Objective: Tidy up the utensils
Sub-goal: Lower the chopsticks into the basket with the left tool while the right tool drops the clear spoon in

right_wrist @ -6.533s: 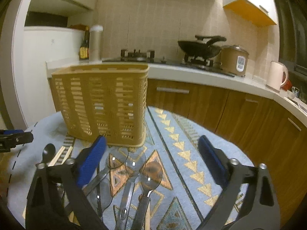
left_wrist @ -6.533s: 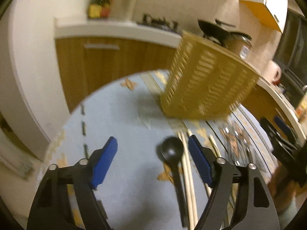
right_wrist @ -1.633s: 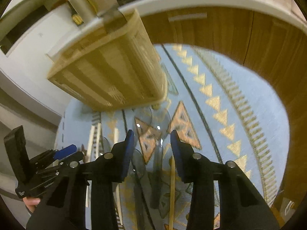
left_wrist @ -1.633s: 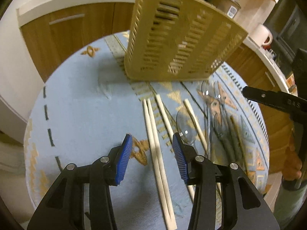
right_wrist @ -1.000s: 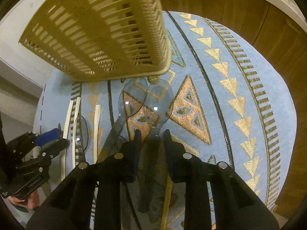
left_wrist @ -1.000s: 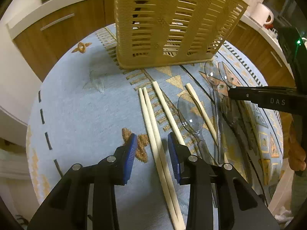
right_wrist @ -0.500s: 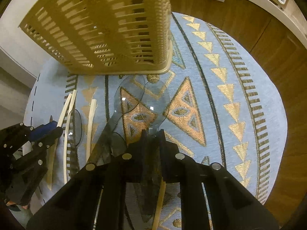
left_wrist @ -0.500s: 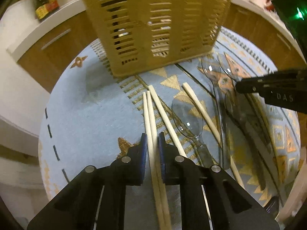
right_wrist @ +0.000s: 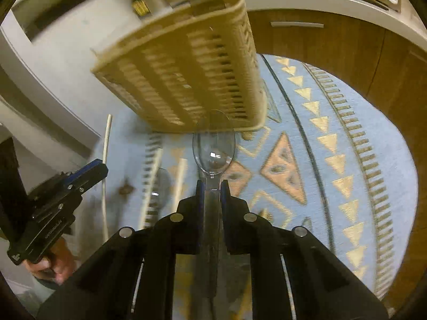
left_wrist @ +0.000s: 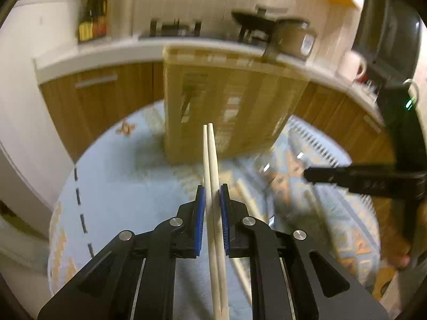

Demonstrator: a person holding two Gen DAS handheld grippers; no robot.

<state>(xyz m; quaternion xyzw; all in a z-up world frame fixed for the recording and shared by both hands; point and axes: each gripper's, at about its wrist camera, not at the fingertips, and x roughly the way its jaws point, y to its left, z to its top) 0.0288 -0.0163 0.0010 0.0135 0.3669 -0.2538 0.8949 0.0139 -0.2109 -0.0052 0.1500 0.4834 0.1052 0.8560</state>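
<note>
My left gripper (left_wrist: 212, 194) is shut on a pair of pale wooden chopsticks (left_wrist: 210, 157) and holds them above the table, tips toward the tan slotted utensil basket (left_wrist: 226, 101). My right gripper (right_wrist: 212, 186) is shut on a clear plastic spoon (right_wrist: 213, 144), bowl forward, lifted just in front of the basket (right_wrist: 186, 74). The left gripper (right_wrist: 88, 173) and its chopsticks (right_wrist: 106, 144) also show at the left of the right wrist view. The right gripper (left_wrist: 320, 174) shows at the right of the left wrist view.
A round table with a light blue patterned cloth (right_wrist: 333, 138) holds another chopstick (right_wrist: 180, 176), a further clear spoon (right_wrist: 160, 184) and more utensils (left_wrist: 248, 194). Wooden cabinets (left_wrist: 106, 93) and a counter with stove, pots and bottles stand behind.
Both grippers have lifted from the table with their loads, the left with the chopsticks, the right with the clear spoon. Both views now tilt up toward the basket.
</note>
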